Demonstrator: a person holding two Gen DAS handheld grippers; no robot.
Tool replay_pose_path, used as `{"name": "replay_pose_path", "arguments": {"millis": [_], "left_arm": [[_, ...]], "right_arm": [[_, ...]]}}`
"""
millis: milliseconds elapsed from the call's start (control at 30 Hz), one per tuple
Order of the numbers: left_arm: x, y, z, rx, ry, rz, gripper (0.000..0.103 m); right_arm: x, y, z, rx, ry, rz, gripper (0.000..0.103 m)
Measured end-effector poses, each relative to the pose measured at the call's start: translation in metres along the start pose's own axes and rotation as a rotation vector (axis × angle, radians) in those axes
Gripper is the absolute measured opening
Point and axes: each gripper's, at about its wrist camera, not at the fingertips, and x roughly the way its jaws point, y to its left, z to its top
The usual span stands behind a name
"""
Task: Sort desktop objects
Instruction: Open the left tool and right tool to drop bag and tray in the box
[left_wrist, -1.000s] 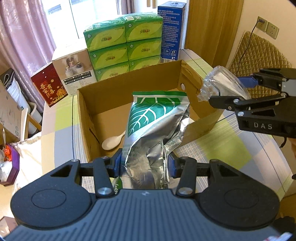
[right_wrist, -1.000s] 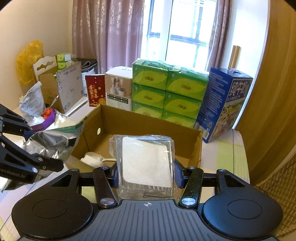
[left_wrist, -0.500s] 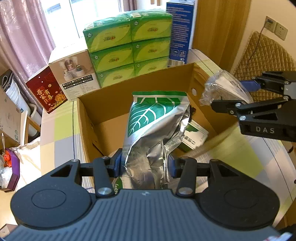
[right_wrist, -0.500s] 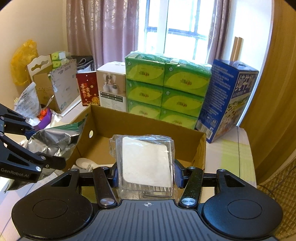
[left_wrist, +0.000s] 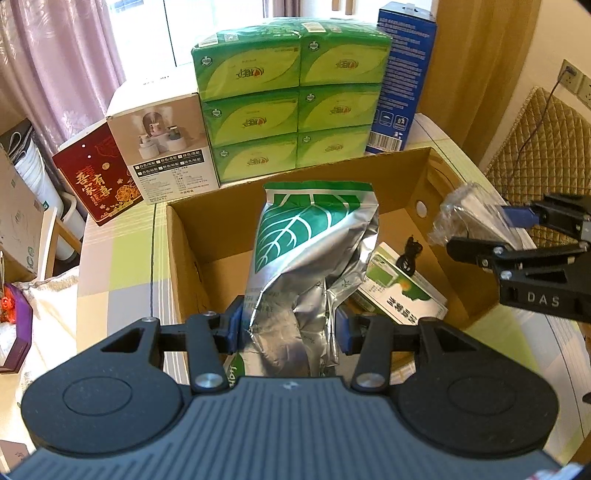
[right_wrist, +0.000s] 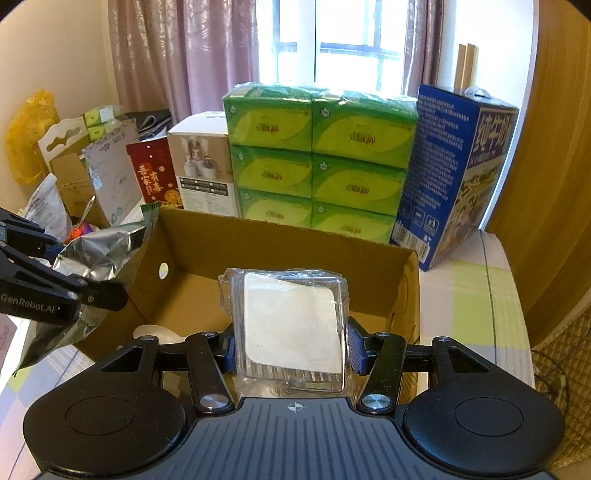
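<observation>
While left tongs (left_wrist: 288, 326) clench one foil pouch (left_wrist: 310, 258), right tongs (right_wrist: 291, 350) clench one clear packet (right_wrist: 291, 325) above one cardboard box (right_wrist: 280, 240).

Left gripper (left_wrist: 288, 326) and right gripper (right_wrist: 291, 349): each is showing a grey ribbed housing, two black rounded lobes bearing circular recesses, black linkage arms pinned by silver screws, and blue finger pads (left_wrist: 233, 325). White lettering is reading "DAS" on the right unit's flank and "GenRobot.AI" on the left's.
</observation>
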Motion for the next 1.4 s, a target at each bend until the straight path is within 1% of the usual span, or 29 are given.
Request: {"name": "replay_pose_path", "arguments": {"millis": [133,233,467,667,700,733,800,967,1133,1300,1367,1400], "left_arm": [[0.012,0.004,0.005,-0.016,0.004,-0.004,0.043],[0.016,0.007,0.007,-0.041,-0.008,0.006,0.046],[0.005,0.016,0.006,-0.071,-0.056,0.017,0.044],[-0.006,0.022,-0.001,-0.096,-0.076,0.012,0.045],[-0.008,0.022,-0.003,-0.098,-0.078,0.013,0.045],[-0.010,0.022,-0.005,-0.098,-0.079,0.011,0.045],[-0.013,0.021,-0.009,-0.099,-0.079,0.007,0.046],[-0.023,0.022,-0.023,-0.111,-0.081,0.001,0.052],[-0.041,0.019,-0.042,-0.130,-0.081,0.003,0.055],[-0.068,0.012,-0.065,-0.157,-0.094,0.005,0.067],[-0.079,0.007,-0.075,-0.158,-0.099,0.004,0.075],[-0.085,0.004,-0.080,-0.159,-0.101,0.003,0.077]], "right_arm": [[0.008,-0.005,-0.002,0.015,0.010,0.002,0.051],[0.013,-0.008,-0.002,0.023,0.014,0.000,0.051],[0.017,-0.011,-0.002,0.034,0.018,-0.002,0.051],[0.021,-0.014,-0.001,0.091,0.018,0.026,0.051],[0.022,-0.015,0.000,0.101,0.015,0.034,0.055],[0.022,-0.016,0.001,0.114,0.010,0.045,0.065],[0.019,-0.019,0.003,0.136,-0.009,0.060,0.078],[0.000,-0.020,0.005,0.122,-0.041,0.036,0.079],[-0.028,-0.021,0.000,0.125,-0.056,0.028,0.087],[-0.062,-0.013,-0.020,0.112,-0.045,0.033,0.093],[-0.076,-0.007,-0.030,0.099,-0.044,0.033,0.096],[-0.082,-0.004,-0.034,0.095,-0.044,0.032,0.097]]}}
